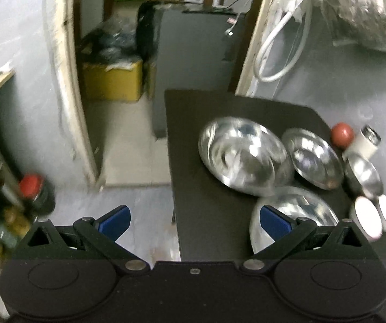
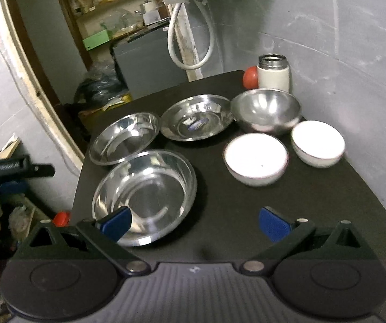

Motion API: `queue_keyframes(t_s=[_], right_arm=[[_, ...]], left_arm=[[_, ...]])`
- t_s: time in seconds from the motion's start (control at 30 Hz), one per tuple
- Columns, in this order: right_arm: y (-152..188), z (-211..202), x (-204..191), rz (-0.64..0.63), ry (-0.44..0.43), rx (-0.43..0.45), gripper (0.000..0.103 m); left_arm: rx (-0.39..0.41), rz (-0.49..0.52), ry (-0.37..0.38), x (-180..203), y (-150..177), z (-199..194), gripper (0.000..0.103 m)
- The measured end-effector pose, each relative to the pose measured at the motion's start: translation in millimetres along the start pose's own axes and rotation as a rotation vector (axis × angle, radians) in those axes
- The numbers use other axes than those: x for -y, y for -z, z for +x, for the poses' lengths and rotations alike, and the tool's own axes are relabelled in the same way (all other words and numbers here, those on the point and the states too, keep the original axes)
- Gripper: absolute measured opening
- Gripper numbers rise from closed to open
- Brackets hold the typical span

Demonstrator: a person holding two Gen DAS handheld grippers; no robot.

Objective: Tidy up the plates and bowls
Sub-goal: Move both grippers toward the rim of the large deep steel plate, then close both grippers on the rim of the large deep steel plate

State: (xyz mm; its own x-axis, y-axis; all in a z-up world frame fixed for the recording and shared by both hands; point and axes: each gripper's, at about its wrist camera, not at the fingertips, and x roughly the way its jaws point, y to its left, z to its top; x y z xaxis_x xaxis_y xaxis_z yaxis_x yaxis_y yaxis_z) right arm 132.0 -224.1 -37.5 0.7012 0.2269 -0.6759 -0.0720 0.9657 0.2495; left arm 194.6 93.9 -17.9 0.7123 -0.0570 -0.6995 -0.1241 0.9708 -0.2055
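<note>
On the black table [image 2: 287,215] lie three shallow steel plates: a near one [image 2: 144,196], a left one [image 2: 124,141] and a far one [image 2: 197,121]. Behind them sits a steel bowl [image 2: 267,113], with two white bowls [image 2: 256,158] [image 2: 318,142] on the right. My right gripper [image 2: 195,223] hangs open over the table's near side, its left pad above the near plate's rim. My left gripper [image 1: 194,220] is open at the table's left edge, with nothing between its fingers. In the left wrist view the plates [image 1: 242,156] [image 1: 312,158] [image 1: 292,215] look blurred.
A white flask [image 2: 273,74] and a red ball [image 2: 250,76] stand at the table's far corner against the grey wall. A doorway [image 1: 117,80] with a yellow box, a dark cabinet and shelves opens to the left. Cluttered jars [image 1: 31,185] sit low on the left.
</note>
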Motion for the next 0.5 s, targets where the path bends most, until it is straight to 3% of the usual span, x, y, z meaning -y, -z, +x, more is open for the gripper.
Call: queue_keyframes(t_s=[0.23,0.33,0.5], right_arm=[[-37.2,58.5,-42.6,0.027,0.027,0.044,0.102],[-48.7,81.0,-58.2,0.039,0.021,0.053,0.098],[-62.7,111.9,-71.7,0.061,0.021,0.049,0.091]], left_arm=[[-0.004,0.112,0.073,-20.6,-53.9,75.9,0.101],[-0.021,0.146,0.104,-22.6,-67.3,101.1,0.099],[-0.068,0.186,0.143,-23.2,-73.0,130.4,0.085]])
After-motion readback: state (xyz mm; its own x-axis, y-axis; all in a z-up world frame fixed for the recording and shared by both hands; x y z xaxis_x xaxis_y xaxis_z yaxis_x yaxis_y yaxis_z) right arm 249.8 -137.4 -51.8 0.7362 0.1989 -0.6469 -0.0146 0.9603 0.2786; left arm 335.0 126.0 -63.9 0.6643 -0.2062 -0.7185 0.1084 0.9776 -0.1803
